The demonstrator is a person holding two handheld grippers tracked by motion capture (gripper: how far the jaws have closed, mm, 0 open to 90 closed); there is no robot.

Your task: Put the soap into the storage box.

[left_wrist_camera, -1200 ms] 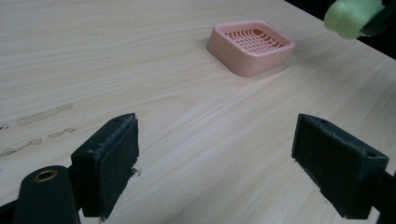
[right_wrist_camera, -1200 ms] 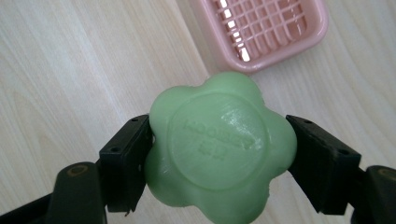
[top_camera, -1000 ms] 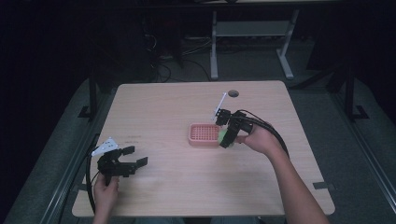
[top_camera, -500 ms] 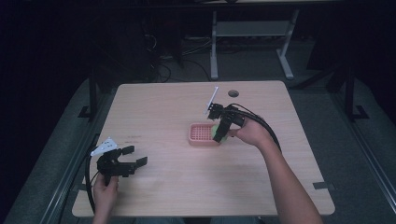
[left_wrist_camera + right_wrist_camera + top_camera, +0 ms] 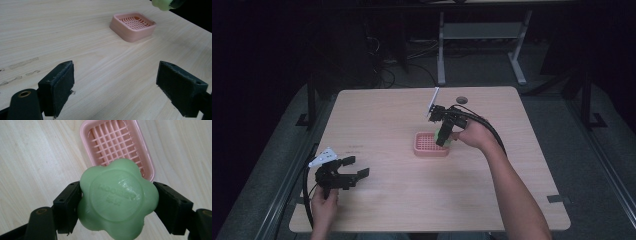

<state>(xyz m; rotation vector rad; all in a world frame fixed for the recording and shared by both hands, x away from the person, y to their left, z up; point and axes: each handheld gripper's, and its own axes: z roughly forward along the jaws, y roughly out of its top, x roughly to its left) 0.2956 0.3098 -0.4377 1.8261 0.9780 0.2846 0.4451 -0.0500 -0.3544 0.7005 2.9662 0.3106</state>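
A green flower-shaped soap bar (image 5: 117, 198) is sitting clamped between the two black jaws of the right gripper (image 5: 443, 131), its embossed face turned toward the right gripper view's camera, the lettering too blurred to read. The bar is hanging above the near edge of a pink soap dish (image 5: 117, 147) with a slotted grid floor; whether the bar is touching the dish cannot be told. In the high view the pink soap dish (image 5: 431, 144) is lying near the middle of the wooden table (image 5: 377, 120), with bare tabletop open on every side of it, widest toward the left and near edges. The right hand (image 5: 472, 134) is reaching in from the right, leaving the far edge and the small round hole (image 5: 461, 99) near it unobstructed. The left gripper (image 5: 343, 175) is resting low at the near-left corner of the table, well apart from the dish, its jaws spread wide with nothing between the pads (image 5: 60, 85). In the left gripper view the dish (image 5: 132, 26) is lying ahead across clear wood grain, and the soap (image 5: 162, 3) is showing at the top edge, above and beyond it.
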